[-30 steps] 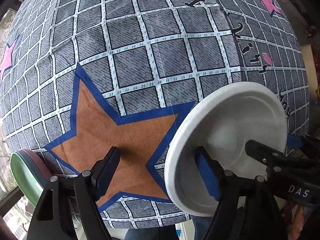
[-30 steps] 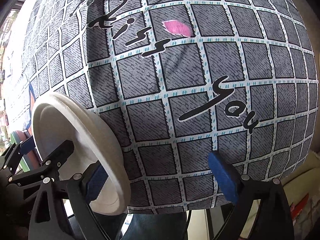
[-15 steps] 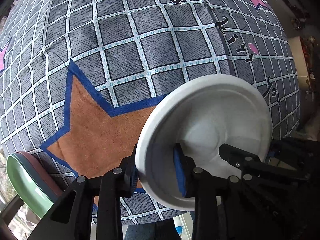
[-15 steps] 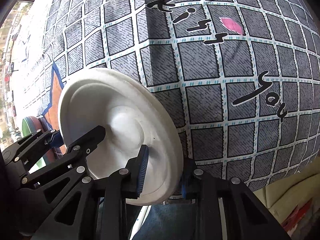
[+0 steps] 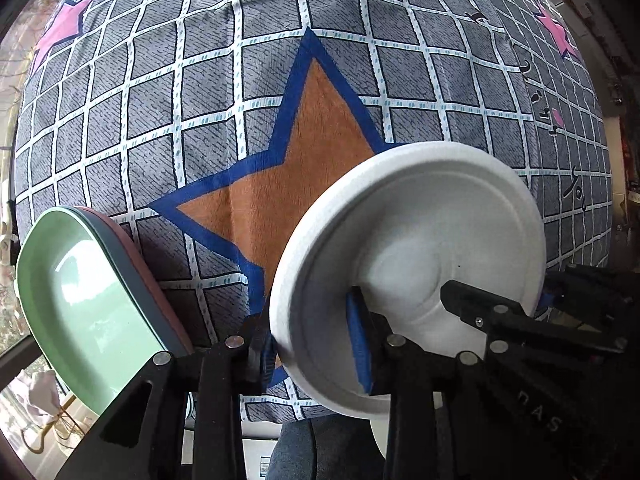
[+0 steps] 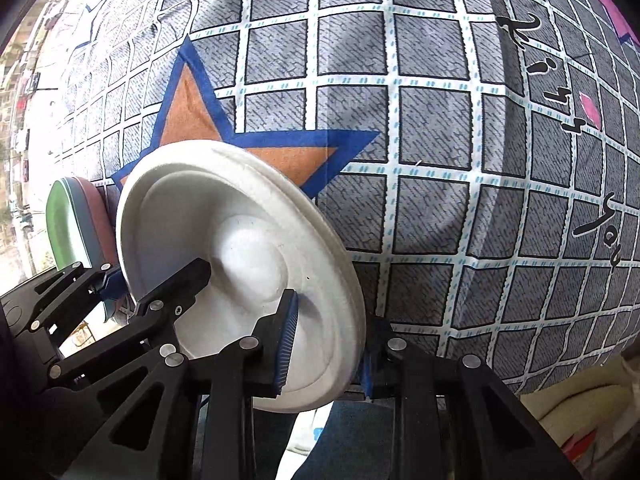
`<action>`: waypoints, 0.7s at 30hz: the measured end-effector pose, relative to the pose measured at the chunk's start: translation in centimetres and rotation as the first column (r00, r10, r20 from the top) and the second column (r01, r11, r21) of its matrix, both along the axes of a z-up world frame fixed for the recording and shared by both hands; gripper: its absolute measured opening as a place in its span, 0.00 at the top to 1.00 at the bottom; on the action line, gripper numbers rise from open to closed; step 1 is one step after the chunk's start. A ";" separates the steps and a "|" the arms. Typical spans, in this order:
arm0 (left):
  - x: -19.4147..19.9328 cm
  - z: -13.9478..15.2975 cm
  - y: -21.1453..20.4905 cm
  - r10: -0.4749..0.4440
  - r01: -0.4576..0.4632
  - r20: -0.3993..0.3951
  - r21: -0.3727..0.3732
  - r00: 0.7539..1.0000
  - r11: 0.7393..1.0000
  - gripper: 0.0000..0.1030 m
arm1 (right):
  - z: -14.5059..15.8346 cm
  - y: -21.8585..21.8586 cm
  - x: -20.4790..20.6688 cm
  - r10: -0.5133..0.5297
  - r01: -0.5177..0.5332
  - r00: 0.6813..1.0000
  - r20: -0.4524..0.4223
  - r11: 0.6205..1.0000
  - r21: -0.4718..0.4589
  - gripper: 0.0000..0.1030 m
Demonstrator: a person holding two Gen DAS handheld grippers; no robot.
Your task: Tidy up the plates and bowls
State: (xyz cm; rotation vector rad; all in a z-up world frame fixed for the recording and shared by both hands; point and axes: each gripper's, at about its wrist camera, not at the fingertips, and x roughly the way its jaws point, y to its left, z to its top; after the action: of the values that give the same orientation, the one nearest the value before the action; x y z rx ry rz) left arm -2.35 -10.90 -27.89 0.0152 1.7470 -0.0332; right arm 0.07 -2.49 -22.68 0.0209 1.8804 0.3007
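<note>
Above the star-printed checked bedsheet [image 5: 224, 92], white foam plate [image 5: 420, 264] held tilted, clamped at its near rim by both the left hand-held gripper [image 5: 316, 344] and the right hand-held gripper [image 6: 328, 344], just beside the green-topped stack of plates [image 5: 84, 296] at left.

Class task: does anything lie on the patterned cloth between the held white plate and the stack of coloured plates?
Nothing visible does. Only bare checked cloth separates the white foam plate from the green-topped stack of plates.
</note>
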 end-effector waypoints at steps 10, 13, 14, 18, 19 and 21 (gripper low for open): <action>-1.6 0.3 3.3 0.021 -0.021 0.004 -0.013 1.000 1.000 0.66 | -1.2 4.5 -0.7 0.010 -0.010 1.000 -0.002 1.000 -0.016 0.72; -2.0 0.6 4.2 0.020 -0.020 0.005 -0.017 1.000 1.000 0.66 | -0.9 5.2 -1.1 0.006 -0.006 1.000 -0.002 1.000 -0.019 0.72; -2.0 0.7 4.2 0.021 -0.021 0.005 -0.018 1.000 1.000 0.66 | -0.7 4.9 -1.2 0.007 -0.007 1.000 -0.002 1.000 -0.020 0.72; -1.7 1.3 4.1 0.028 -0.028 0.004 -0.023 1.000 0.999 0.66 | 0.4 3.9 -1.2 0.012 -0.012 1.000 -0.001 1.000 -0.024 0.72; -1.7 1.3 4.2 0.028 -0.028 0.004 -0.024 1.000 0.999 0.66 | 0.3 4.0 -1.2 0.012 -0.012 1.000 -0.002 1.000 -0.025 0.72; -1.6 1.5 4.0 0.034 -0.033 0.003 -0.026 0.999 0.999 0.66 | 0.6 3.8 -1.3 0.014 -0.014 1.000 -0.004 1.000 -0.026 0.72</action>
State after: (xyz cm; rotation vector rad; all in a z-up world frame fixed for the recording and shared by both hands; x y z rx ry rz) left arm -3.91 -6.91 -26.43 -0.0329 1.7426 -0.0312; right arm -1.23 1.31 -22.11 -0.0091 1.8884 0.2860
